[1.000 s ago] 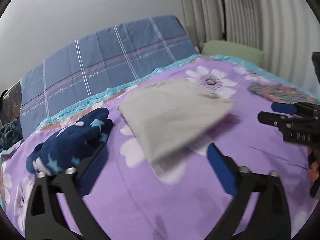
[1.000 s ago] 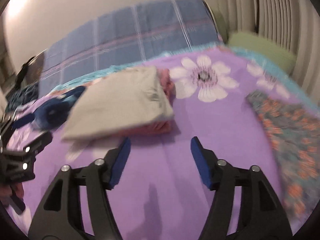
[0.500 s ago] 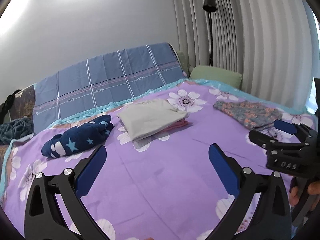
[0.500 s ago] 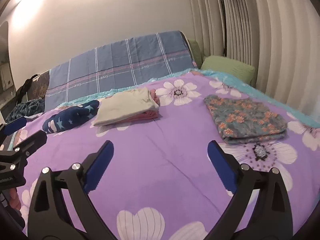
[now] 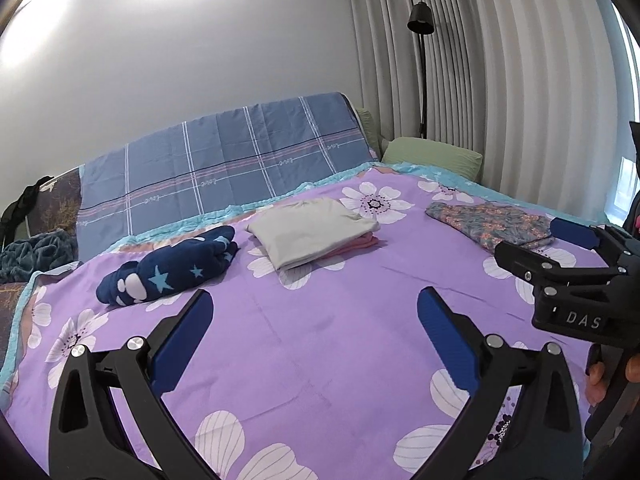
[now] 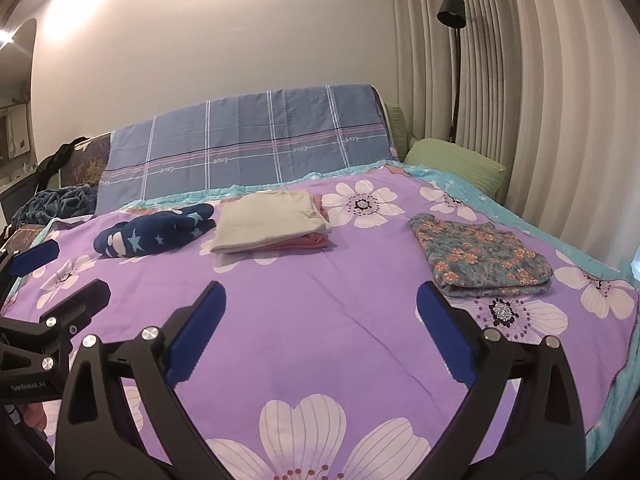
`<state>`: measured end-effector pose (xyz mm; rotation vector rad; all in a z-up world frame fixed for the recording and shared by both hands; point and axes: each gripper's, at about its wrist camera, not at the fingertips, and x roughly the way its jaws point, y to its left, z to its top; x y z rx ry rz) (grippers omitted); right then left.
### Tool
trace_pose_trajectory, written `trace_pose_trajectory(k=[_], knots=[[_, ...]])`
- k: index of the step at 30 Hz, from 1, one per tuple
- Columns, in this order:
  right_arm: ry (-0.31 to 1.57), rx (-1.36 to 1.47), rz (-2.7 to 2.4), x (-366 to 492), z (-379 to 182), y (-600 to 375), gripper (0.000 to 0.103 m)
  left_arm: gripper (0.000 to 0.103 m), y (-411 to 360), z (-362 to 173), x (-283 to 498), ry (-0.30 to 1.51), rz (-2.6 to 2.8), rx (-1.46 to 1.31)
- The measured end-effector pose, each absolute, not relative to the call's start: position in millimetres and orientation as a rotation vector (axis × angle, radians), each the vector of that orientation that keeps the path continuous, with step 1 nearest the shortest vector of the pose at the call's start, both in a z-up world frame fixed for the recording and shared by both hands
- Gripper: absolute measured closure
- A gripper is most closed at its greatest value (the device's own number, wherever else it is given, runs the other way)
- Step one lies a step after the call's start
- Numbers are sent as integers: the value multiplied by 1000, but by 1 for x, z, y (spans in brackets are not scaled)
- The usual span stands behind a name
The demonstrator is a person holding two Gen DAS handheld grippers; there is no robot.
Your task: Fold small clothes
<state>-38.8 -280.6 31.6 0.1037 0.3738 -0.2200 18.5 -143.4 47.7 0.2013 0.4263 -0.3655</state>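
A folded beige garment point(image 5: 310, 230) point(image 6: 270, 220) lies on a folded pink one point(image 6: 310, 242) at the far middle of the purple flowered bedspread point(image 5: 320, 340) point(image 6: 320, 312). A rolled navy star-print garment point(image 5: 172, 270) point(image 6: 154, 234) lies to its left. A folded floral garment point(image 5: 494, 224) point(image 6: 482, 258) lies to the right. My left gripper point(image 5: 314, 332) is open and empty, well short of the clothes. My right gripper point(image 6: 320, 330) is open and empty too; it also shows at the right edge of the left wrist view point(image 5: 568, 256).
A blue plaid sheet point(image 6: 248, 148) covers the headboard. A green pillow point(image 6: 456, 162) lies at the far right, by the curtains and a black floor lamp point(image 6: 452, 12). A dark teal blanket point(image 6: 56, 202) is bunched at the far left.
Both grippers have drawn back and up from the beige stack. The clothes have not moved.
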Motion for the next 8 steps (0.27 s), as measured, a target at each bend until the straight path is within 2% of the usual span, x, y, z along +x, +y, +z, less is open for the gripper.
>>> trace_pose_trajectory(k=[8], knots=[[389,101,-205,-36,30,-276,5,1,-141,42,18,460,-350,211]])
